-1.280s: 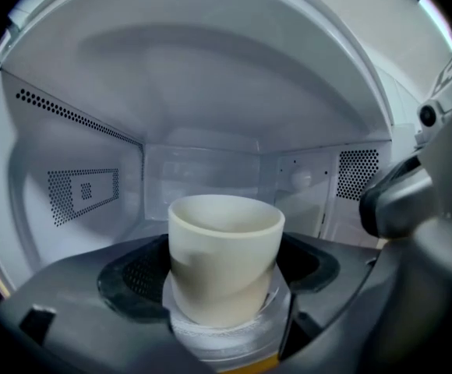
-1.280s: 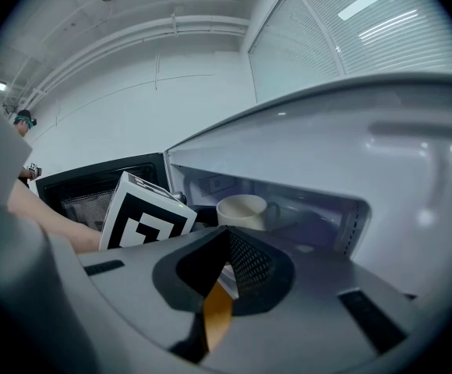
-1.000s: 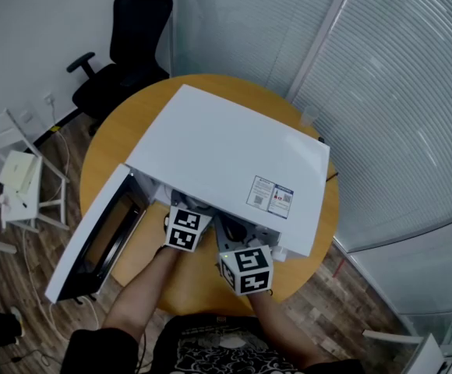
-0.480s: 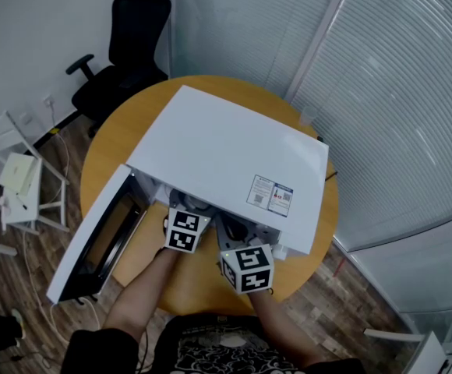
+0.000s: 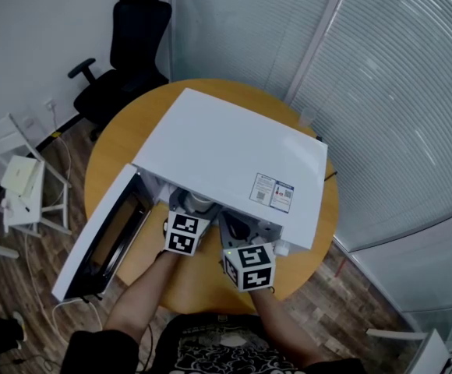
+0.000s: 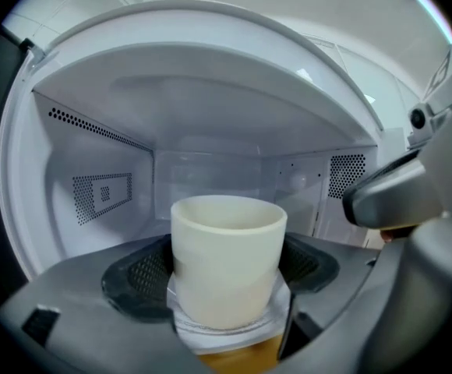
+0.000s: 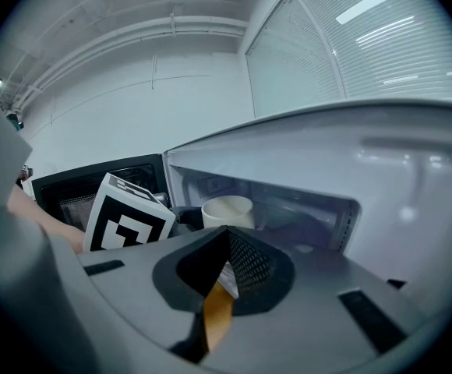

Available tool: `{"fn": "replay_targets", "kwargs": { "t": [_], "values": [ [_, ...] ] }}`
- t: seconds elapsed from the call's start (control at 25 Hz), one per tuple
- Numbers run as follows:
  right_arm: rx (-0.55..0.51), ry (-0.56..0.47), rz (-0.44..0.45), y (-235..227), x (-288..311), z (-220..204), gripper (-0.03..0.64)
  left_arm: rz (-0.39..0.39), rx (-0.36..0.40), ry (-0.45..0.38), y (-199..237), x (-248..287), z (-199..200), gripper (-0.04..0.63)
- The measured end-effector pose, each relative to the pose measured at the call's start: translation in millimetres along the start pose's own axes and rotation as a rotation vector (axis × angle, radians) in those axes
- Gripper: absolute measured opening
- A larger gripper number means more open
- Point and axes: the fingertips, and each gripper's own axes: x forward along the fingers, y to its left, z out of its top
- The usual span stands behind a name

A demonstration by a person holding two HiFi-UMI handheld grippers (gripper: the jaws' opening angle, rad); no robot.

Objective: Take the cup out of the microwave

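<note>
Fingers (image 6: 136,280) of the left gripper (image 6: 226,275) clamp the cream cup (image 6: 226,244) at the open microwave (image 5: 234,162) mouth, while the right gripper (image 7: 222,267) waits alongside, jaws together and empty; extraction looks half done, and next needs a level pull toward the table (image 5: 105,154).

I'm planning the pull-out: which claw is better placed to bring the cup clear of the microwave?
Left. The left claw grips the cup at the mouth of the microwave; the right claw is shut on nothing, off to the side.
</note>
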Motion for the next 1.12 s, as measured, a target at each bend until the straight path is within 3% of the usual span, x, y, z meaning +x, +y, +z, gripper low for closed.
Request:
{"fn": "replay_targets", "kwargs": {
  "t": [1.12],
  "values": [
    [0.027, -0.048, -0.023, 46.1, -35.8, 10.0, 0.015, 0.010, -0.014, -0.002, -3.1, -84.6, 4.1, 0.417]
  ]
}}
